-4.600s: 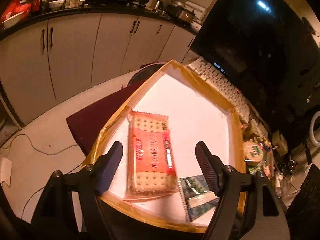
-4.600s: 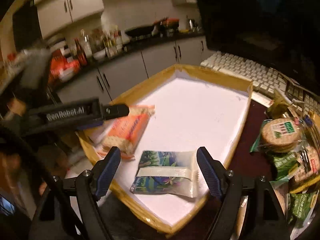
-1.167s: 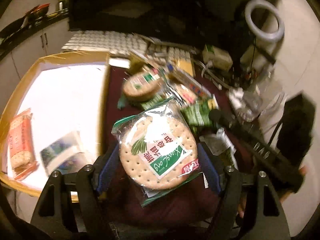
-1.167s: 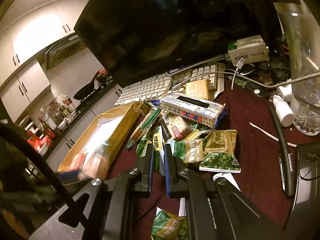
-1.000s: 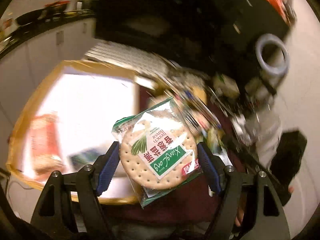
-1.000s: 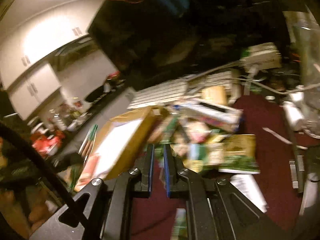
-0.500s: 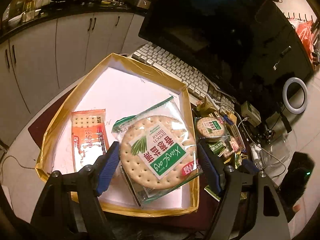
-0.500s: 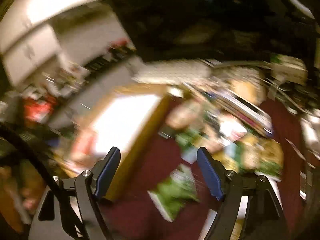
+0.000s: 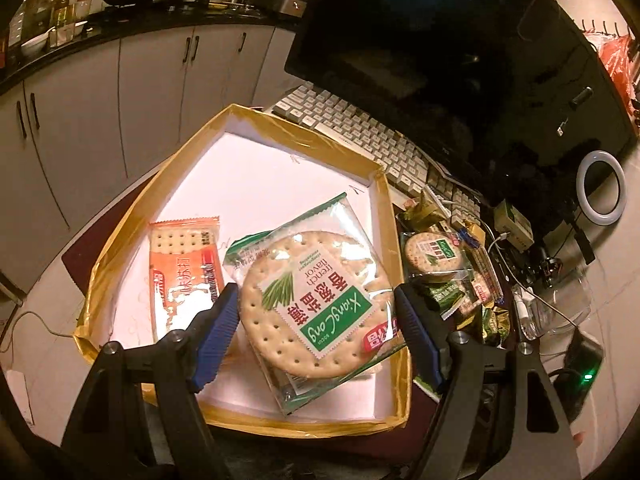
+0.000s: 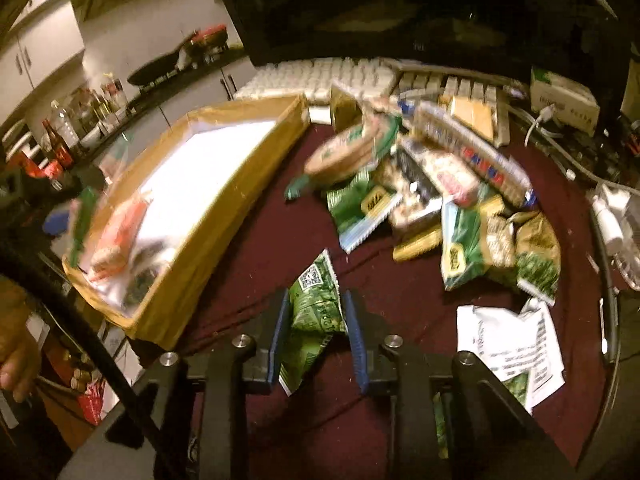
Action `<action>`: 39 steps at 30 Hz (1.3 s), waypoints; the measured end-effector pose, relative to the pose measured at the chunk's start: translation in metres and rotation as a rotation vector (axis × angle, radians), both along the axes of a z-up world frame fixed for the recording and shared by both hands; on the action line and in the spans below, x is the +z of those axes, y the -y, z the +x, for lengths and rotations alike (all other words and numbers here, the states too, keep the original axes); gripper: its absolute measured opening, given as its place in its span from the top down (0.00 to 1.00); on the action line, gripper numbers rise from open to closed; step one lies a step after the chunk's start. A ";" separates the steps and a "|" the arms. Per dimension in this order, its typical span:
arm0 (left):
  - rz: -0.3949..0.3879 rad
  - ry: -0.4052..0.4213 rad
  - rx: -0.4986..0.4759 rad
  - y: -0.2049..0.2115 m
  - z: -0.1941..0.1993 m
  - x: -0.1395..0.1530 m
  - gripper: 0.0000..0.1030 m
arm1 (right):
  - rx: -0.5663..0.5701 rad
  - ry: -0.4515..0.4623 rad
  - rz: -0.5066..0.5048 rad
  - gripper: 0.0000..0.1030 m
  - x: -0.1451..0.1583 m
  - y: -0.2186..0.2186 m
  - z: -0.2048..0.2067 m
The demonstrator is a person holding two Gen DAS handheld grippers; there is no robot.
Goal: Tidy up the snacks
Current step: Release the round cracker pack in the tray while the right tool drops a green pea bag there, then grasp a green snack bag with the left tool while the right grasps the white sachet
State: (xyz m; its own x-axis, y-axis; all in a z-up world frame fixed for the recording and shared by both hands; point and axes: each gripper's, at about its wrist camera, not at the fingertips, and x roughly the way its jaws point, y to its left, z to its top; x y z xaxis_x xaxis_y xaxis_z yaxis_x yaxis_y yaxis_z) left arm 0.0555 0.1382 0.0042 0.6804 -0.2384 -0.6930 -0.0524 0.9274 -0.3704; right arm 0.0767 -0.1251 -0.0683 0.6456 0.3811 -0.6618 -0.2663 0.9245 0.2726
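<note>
My left gripper [image 9: 315, 300] is shut on a round cracker pack [image 9: 320, 264] with a green label. It holds the pack over the near right part of a yellow-taped tray [image 9: 168, 184] with a white floor. An orange cracker pack [image 9: 184, 276] lies in the tray to the left. In the right wrist view my right gripper [image 10: 315, 300] hangs low over the dark red cloth. Its jaws are closing on a green snack packet [image 10: 316, 308], and both pads touch its sides. The tray [image 10: 224, 208] stands to its left.
A heap of snack packs [image 10: 440, 200], with a second round cracker pack [image 10: 344, 152], lies right of the tray. A keyboard [image 9: 360, 136] and a dark monitor [image 9: 440, 40] stand behind. A white paper [image 10: 516, 348] lies near right. A person's hand [image 10: 16, 360] shows at the left edge.
The left gripper carried the round cracker pack from over the snack heap to over the tray. The right gripper went from shut and empty to wide open, then closed around the green packet.
</note>
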 end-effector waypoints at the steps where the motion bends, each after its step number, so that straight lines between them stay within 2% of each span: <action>1: 0.002 -0.002 0.004 -0.001 0.001 -0.001 0.25 | 0.005 0.032 0.034 0.74 0.006 0.004 -0.004; 4: 0.014 -0.001 0.011 -0.004 0.005 -0.003 0.25 | 0.040 0.101 0.116 0.74 0.023 0.005 -0.007; 6: 0.020 -0.013 0.015 -0.005 0.010 -0.006 0.25 | 0.077 0.113 0.139 0.74 0.030 -0.004 0.001; 9: 0.061 -0.030 0.007 -0.007 0.022 -0.012 0.25 | 0.129 0.144 0.114 0.74 0.041 -0.032 0.019; 12: 0.105 -0.068 -0.035 -0.002 0.040 -0.022 0.25 | 0.134 0.173 0.073 0.74 0.048 -0.057 0.042; 16: 0.189 -0.121 -0.083 0.010 0.057 -0.035 0.25 | 0.138 0.124 0.067 0.73 0.047 -0.081 0.076; 20: 0.278 -0.154 -0.087 0.012 0.063 -0.045 0.25 | 0.134 0.118 -0.035 0.73 0.034 -0.108 0.089; 24: 0.259 -0.157 -0.080 0.007 0.062 -0.045 0.24 | 0.149 0.114 -0.081 0.73 0.020 -0.117 0.091; 28: 0.291 -0.163 -0.085 0.011 0.059 -0.046 0.24 | 0.181 0.067 -0.044 0.70 0.012 -0.114 0.098; 30: 0.305 -0.170 -0.087 0.013 0.059 -0.047 0.24 | 0.180 0.057 -0.039 0.72 0.011 -0.113 0.098; 32: 0.314 -0.175 -0.088 0.015 0.059 -0.047 0.24 | 0.190 0.057 -0.035 0.69 0.012 -0.113 0.096; 35: 0.309 -0.171 -0.096 0.015 0.057 -0.048 0.24 | 0.210 0.069 0.005 0.49 0.016 -0.113 0.092; 36: 0.286 -0.160 -0.101 0.012 0.055 -0.047 0.23 | 0.202 0.087 0.014 0.38 0.019 -0.111 0.090; 37: 0.249 -0.146 -0.111 0.010 0.055 -0.046 0.18 | 0.190 0.111 0.022 0.34 0.023 -0.108 0.087; 39: 0.177 -0.130 -0.109 0.002 0.053 -0.045 0.16 | 0.183 0.145 0.049 0.34 0.029 -0.101 0.083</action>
